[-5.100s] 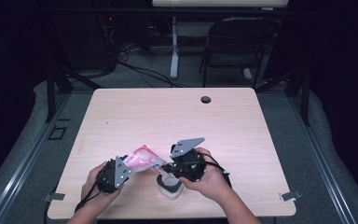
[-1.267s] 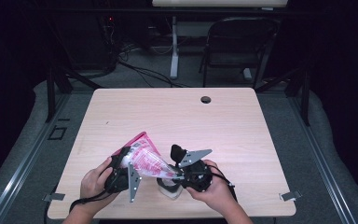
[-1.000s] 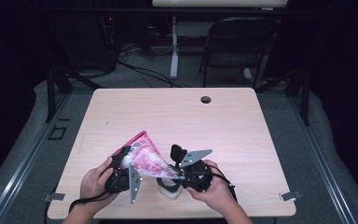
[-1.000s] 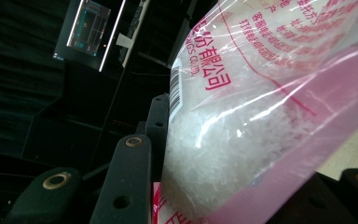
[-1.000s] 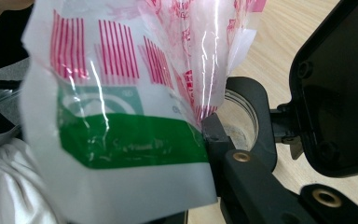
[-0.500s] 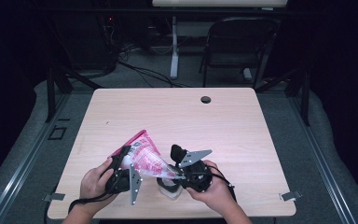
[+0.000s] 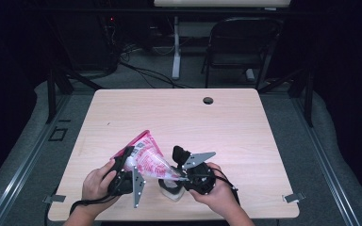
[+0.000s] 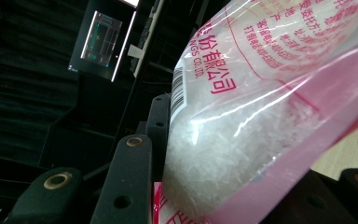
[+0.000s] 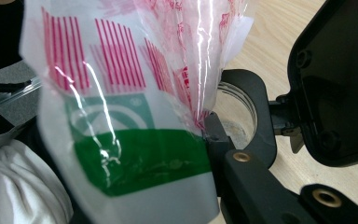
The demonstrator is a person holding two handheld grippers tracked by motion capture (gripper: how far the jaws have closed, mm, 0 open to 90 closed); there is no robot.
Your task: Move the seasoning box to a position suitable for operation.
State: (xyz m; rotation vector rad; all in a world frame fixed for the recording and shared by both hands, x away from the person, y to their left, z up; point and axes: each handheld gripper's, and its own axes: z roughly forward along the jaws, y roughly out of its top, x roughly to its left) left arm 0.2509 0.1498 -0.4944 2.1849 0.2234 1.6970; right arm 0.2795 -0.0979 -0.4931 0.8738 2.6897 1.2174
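Pink-printed clear plastic fills the gap between the left gripper's (image 7: 125, 170) jaws: they are clamped on the wide end of a bag (image 7: 148, 160) of white crystals, seen close in the left gripper view (image 8: 261, 116). The right gripper's (image 7: 188, 175) jaws pinch the bag's narrow end, where the film gathers to a point (image 9: 200, 116) against one black jaw. Just below that pinched tip sits a small clear jar (image 7: 170, 189), its open rim (image 9: 235, 109) visible behind the jaw. Both hands hold the grippers near the table's (image 7: 245, 127) 6 o'clock edge, the bag slanting up toward 11 o'clock. A dark round hole (image 7: 208, 100) lies toward 12 o'clock, well apart.
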